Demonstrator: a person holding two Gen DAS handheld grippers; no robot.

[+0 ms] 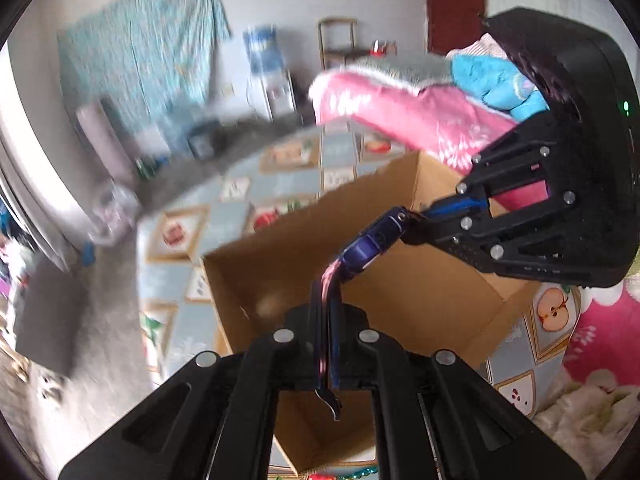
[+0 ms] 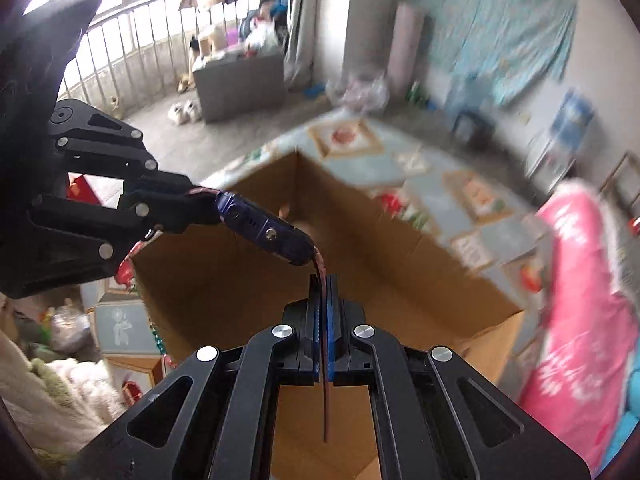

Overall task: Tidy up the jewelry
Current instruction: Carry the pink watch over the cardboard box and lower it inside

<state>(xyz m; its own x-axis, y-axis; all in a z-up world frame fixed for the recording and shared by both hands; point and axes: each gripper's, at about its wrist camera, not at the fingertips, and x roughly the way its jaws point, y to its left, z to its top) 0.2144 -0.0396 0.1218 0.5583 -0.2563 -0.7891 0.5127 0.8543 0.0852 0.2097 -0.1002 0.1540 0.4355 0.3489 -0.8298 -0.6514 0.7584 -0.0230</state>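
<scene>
A dark blue watch with a pink strap hangs stretched between both grippers above an open cardboard box. In the left wrist view my left gripper is shut on one strap end, whose buckle tip pokes out below the pads. My right gripper comes in from the right and pinches the other strap end. The right wrist view shows the same from the other side: the right gripper shut on the strap, the watch up left, and the left gripper gripping the far end over the box.
The box stands on a round table with a fruit-patterned cloth. A pink sleeve reaches over the far box edge. A green bead string lies by the box's left side. Cream fluffy fabric sits nearby.
</scene>
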